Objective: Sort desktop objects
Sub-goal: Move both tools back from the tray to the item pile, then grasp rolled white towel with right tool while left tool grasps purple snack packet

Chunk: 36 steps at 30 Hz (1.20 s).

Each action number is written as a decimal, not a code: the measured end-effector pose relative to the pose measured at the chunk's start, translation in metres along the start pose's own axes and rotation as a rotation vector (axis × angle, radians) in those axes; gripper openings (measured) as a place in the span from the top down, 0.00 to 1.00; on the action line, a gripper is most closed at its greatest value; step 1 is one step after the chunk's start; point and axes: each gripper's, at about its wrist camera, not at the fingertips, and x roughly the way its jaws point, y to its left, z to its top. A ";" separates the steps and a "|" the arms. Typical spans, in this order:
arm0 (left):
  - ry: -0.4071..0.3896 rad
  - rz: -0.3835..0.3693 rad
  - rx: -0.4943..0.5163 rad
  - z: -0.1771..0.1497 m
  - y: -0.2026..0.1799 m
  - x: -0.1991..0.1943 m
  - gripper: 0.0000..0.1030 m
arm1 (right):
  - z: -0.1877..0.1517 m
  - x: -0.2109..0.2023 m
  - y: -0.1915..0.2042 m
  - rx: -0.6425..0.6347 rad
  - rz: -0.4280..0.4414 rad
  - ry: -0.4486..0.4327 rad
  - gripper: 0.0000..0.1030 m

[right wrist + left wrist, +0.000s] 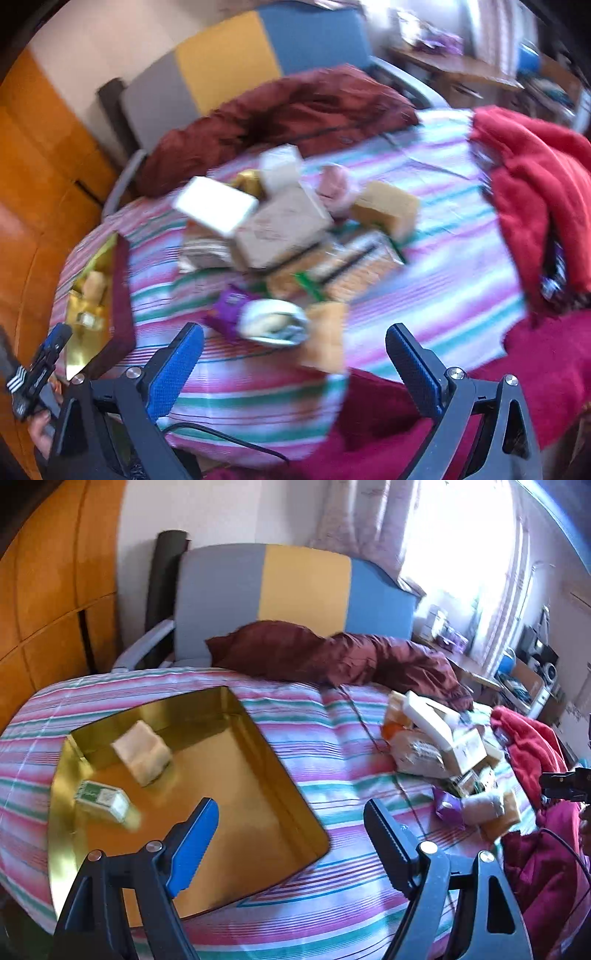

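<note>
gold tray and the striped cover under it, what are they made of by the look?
Gold tray: likely thin metal, tin-like, with a glossy gold finish; its walls mirror the light and its floor reflects the two packets inside. Lacquered card is not ruled out.

Striped cover: woven fabric, matte; it puckers in soft folds and sags around the tray, with printed or woven pink, green and white stripes.

Gold tin (280, 760); pink-green-white striped bedspread (332, 738); maroon pillow (314, 653).

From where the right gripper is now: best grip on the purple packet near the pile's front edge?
Take the purple packet by its free near-left corner, coming from above on the tin side. It lies flat on the striped cover, and a pale wrapped roll butts against its right edge, so that side is blocked. The view is blurred; the right gripper is open and empty.
</note>
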 end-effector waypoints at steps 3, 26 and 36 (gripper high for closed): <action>0.023 -0.026 0.032 0.002 -0.015 0.010 0.20 | -0.001 0.009 -0.006 -0.022 -0.051 0.042 0.05; 0.202 -0.196 0.237 -0.029 -0.087 0.057 0.20 | 0.014 0.080 0.074 -0.458 -0.039 0.207 0.19; 0.216 -0.226 0.244 -0.026 -0.091 0.070 0.22 | 0.011 0.112 0.075 -0.458 -0.015 0.335 0.48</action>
